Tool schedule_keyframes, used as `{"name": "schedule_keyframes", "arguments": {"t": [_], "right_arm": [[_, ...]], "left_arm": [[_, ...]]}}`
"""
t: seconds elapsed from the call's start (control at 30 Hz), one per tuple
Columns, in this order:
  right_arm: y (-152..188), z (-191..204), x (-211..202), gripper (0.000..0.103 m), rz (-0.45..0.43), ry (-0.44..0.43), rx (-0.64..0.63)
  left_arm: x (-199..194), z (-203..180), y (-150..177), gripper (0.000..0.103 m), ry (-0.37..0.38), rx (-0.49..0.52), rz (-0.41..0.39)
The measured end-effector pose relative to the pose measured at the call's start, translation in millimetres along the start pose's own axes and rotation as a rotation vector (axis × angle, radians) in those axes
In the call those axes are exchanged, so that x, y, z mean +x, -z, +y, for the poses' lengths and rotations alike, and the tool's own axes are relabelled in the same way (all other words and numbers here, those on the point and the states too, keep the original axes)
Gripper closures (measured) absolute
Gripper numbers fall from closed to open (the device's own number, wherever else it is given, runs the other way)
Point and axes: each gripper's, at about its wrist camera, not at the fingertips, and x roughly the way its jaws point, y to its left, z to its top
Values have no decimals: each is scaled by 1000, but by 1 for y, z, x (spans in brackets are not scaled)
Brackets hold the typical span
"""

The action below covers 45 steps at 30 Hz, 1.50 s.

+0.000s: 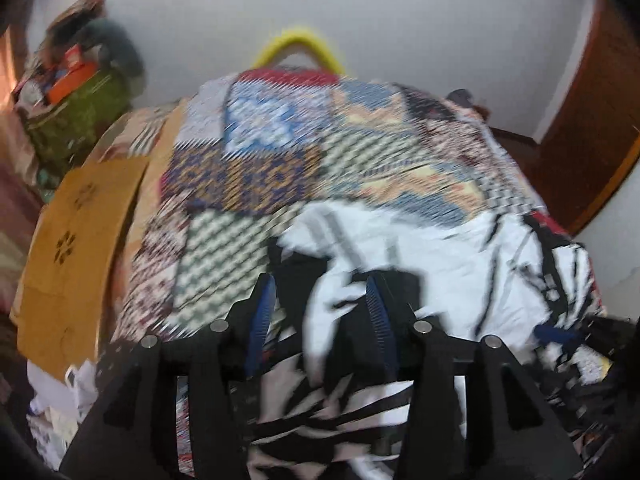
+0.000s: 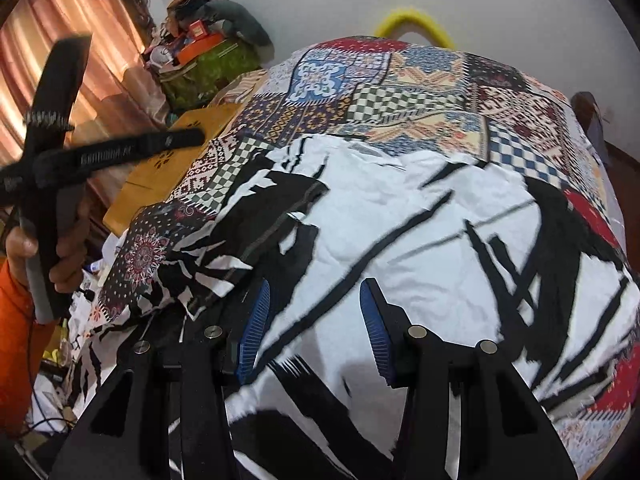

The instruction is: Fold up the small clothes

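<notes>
A white garment with black streaks lies spread on a patchwork bedspread. My right gripper is open just above the garment's near part, blue pads apart, with nothing between them. In the blurred left wrist view, my left gripper is open over a bunched part of the same garment, with cloth showing between the fingers. The left gripper's handle, held by a hand, shows in the right wrist view, raised at the far left.
Yellow-brown cardboard lies along the bed's left edge. A green bag with boxes stands at the far left corner. A yellow curved object sits behind the bed by the white wall. Pink curtains hang left; a wooden door is right.
</notes>
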Motion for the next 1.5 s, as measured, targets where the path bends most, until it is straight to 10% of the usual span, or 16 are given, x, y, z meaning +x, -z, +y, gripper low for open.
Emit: {"name": "schedule_keyframes", "arguments": {"t": [0.23, 0.77, 1.0, 1.5], "right_arm": [[-32, 29, 36, 59, 41, 8, -78], [-87, 57, 145, 55, 182, 71, -224], [-72, 64, 151, 95, 163, 87, -311], [-82, 40, 130, 96, 89, 144, -238]], "left_arm": [[32, 64, 43, 56, -33, -97, 102], [67, 57, 86, 52, 73, -64, 144], [62, 45, 95, 100, 58, 4, 96], [61, 75, 104, 102, -39, -105, 123]]}}
